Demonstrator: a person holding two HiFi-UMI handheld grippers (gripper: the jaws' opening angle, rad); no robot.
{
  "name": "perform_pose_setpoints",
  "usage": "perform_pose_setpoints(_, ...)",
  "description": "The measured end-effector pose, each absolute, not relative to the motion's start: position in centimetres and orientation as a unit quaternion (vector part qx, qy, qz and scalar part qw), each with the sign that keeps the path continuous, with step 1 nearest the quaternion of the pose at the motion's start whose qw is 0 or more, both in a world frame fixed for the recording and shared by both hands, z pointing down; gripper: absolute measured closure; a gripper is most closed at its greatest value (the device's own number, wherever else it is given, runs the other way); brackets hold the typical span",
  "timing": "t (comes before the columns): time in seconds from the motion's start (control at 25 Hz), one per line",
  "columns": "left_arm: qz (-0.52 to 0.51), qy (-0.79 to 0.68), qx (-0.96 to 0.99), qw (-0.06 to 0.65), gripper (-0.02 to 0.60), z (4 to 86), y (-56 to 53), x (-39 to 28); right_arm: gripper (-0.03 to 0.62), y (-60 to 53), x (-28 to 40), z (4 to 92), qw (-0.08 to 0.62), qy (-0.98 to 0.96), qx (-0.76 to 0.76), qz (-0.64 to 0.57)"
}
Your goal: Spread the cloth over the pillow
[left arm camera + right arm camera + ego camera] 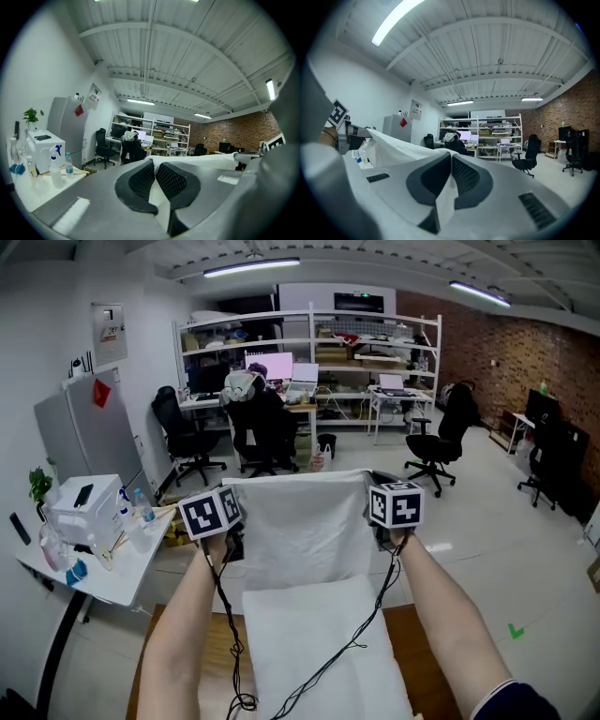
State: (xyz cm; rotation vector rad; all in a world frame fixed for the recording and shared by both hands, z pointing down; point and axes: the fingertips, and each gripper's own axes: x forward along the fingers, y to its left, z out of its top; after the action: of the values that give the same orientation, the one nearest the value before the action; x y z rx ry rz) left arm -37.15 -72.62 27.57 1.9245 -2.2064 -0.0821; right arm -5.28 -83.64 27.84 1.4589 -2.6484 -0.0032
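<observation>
Left tool [153,183]: jaws closed on a pinch of white cloth [305,521], with a fold squeezed between the ribbed pads and a strip trailing out below them. The cloth is held up as a sheet between the two tools, above and beyond the far end of the pillow [319,652]. The pillow lies flat on a brown tabletop [398,620]. Right tool [450,180]: jaws likewise closed on the cloth's other top corner, and the top edge runs from there across to the left tool. Handling, judged from the way it hangs: thin, light and limp. It sags slightly along the top edge and drapes in soft folds, so it should follow the tools readily and settle without weight. The two top corners look like the right places to hold it, since they keep the sheet wide. A shallow pinch in such thin fabric may slip if tugged. The pillow looks soft and would give under pressure. Not readable, left to right: in the head view the marker cube hides each tool's jaws. Whether the cloth's lower hem touches the pillow cannot be told. Black cables [328,662] cross the pillow. The pillow's near end is cut off by the frame's lower edge, and neither tool view shows it.
</observation>
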Motion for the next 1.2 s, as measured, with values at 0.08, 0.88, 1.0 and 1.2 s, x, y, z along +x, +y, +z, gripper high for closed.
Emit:
perform_pose_setpoints(0.08, -0.026, -0.747, 0.654, 0.116, 0.568, 29.0, -72.2, -36.9, 0.582, -83.4, -5.2, 29.3, 0.066, -0.874, 0.481, 0.006)
perform_pose_setpoints(0.88, 0.014, -0.744, 0.637, 0.201, 0.568, 41.6, -67.2, -35.4, 0.582, -78.3, -3.6, 41.9, 0.131, -0.871, 0.469, 0.07)
perform_pose_setpoints(1.0, 0.018, -0.744, 0.636, 0.206, 0.568, 42.5, -66.5, -35.0, 0.582, -77.7, -3.1, 42.8, 0.137, -0.868, 0.47, 0.077)
perform_pose_setpoints(1.2, 0.025, -0.741, 0.641, 0.199, 0.568, 43.3, -64.5, -34.5, 0.582, -75.9, -2.8, 43.6, 0.135, -0.872, 0.464, 0.077)
